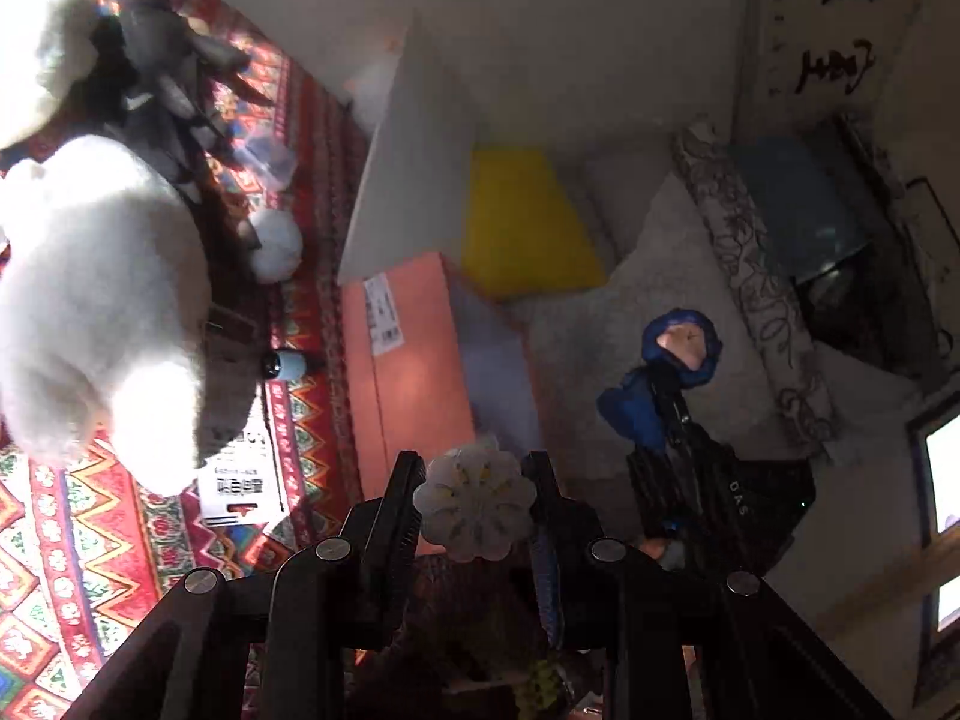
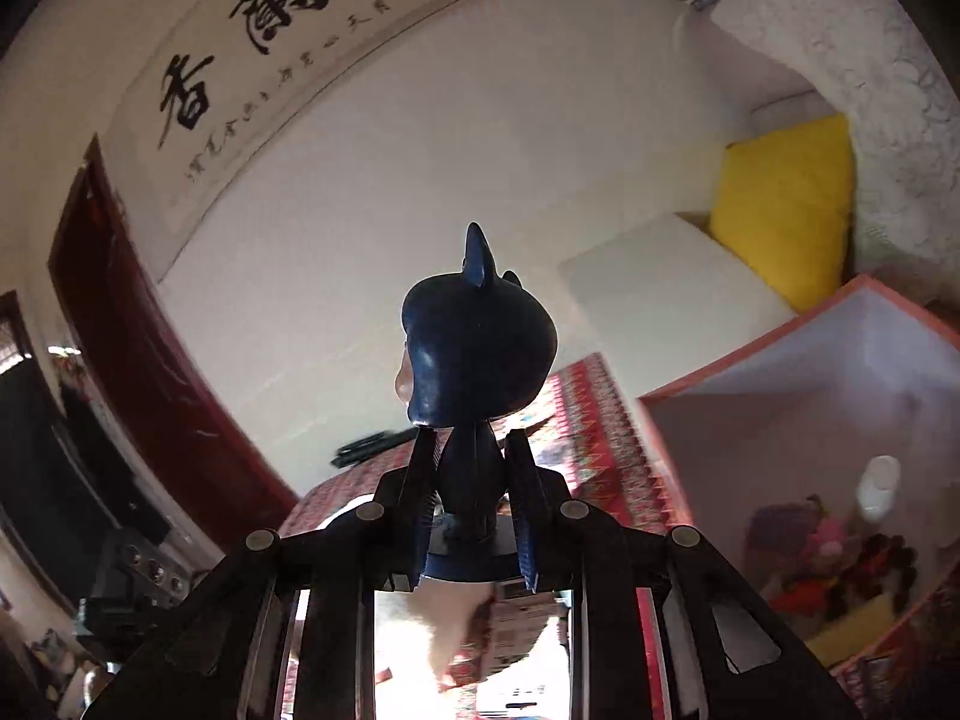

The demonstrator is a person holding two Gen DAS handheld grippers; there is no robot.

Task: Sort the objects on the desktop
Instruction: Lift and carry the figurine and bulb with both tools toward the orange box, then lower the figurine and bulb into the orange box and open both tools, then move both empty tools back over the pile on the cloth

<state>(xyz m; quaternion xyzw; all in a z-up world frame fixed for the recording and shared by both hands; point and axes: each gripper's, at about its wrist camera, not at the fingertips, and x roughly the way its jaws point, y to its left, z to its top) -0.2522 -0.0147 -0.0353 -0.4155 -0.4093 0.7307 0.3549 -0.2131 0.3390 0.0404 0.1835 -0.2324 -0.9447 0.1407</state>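
Figurine (image 2: pixel 477 354), one, blue with pointed ears, stands lengthwise along the right gripper (image 2: pixel 474 498), head away from the camera, clamped at its body above the patterned tabletop (image 2: pixel 594 420). The left gripper (image 1: pixel 477 501) pinches one pale flower-shaped piece (image 1: pixel 474 495) beside one orange box (image 1: pixel 414 354).

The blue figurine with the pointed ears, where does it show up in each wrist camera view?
Left wrist: the blue figurine is right of centre, held up by the right gripper.
Right wrist: figurine dead centre, seen from behind, clamped between the fingers.
Shared landmark: the yellow cushion beside the orange box.
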